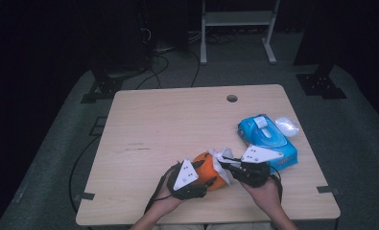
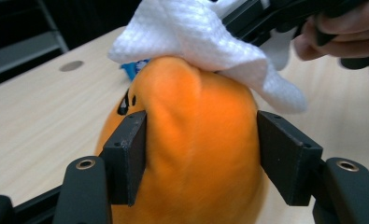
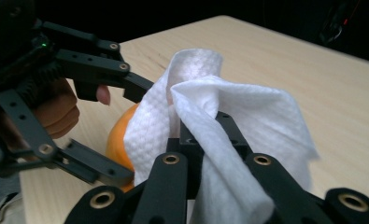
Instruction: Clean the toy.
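Observation:
An orange soft toy (image 1: 207, 168) with a dark printed mark lies near the front edge of the wooden table (image 1: 168, 124). My left gripper (image 1: 204, 178) comes at it from the left. In the left gripper view both pads (image 2: 126, 158) press into the toy's (image 2: 196, 116) sides. A white wipe (image 1: 220, 160) is draped over the toy's top right side. My right gripper (image 3: 205, 126) is shut on a bunched fold of that wipe (image 3: 247, 107) and holds it against the toy (image 3: 119, 140). The left gripper (image 3: 126, 133) straddles the toy there.
A blue pack of wipes (image 1: 268, 139) lies just right of the hands, with a small clear plastic piece (image 1: 287, 126) beyond it. A round cable hole (image 1: 231, 98) sits near the table's far edge. A metal stand (image 1: 237, 28) and cables are on the floor behind.

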`<state>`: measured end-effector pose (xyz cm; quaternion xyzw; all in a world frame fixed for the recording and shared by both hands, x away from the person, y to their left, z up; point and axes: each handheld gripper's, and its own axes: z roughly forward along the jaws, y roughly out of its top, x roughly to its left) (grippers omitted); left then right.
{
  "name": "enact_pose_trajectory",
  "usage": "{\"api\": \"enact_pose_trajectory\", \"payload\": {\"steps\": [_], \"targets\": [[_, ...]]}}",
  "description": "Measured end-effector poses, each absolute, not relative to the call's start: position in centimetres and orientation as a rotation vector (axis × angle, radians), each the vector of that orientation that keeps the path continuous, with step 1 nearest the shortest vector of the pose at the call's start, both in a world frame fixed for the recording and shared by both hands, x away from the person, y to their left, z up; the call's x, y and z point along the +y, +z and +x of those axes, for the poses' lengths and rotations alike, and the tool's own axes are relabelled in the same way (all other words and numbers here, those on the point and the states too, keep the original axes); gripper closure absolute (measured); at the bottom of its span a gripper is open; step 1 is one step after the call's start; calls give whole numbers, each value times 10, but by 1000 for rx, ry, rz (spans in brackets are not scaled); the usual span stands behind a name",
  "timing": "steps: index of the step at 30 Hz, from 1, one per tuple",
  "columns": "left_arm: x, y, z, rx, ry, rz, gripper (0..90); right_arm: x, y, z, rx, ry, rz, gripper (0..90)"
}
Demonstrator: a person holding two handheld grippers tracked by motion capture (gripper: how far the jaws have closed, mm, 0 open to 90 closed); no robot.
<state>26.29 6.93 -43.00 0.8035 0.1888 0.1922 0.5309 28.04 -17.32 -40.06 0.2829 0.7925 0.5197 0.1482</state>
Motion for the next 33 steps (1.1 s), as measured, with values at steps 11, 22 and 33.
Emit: {"api": "enact_pose_trajectory", "payload": {"steps": [11,22,33], "targets": [[64,-428,255,390,371,1916,379,-193,-407,269,2323,1468,833,826],[62,-437,264,483,350,1943,358,-188,-405,249,2375,1444,717,825],[68,-437,270,526,354,1945,182,-193,-412,260,2371,1354,773,825]]}}
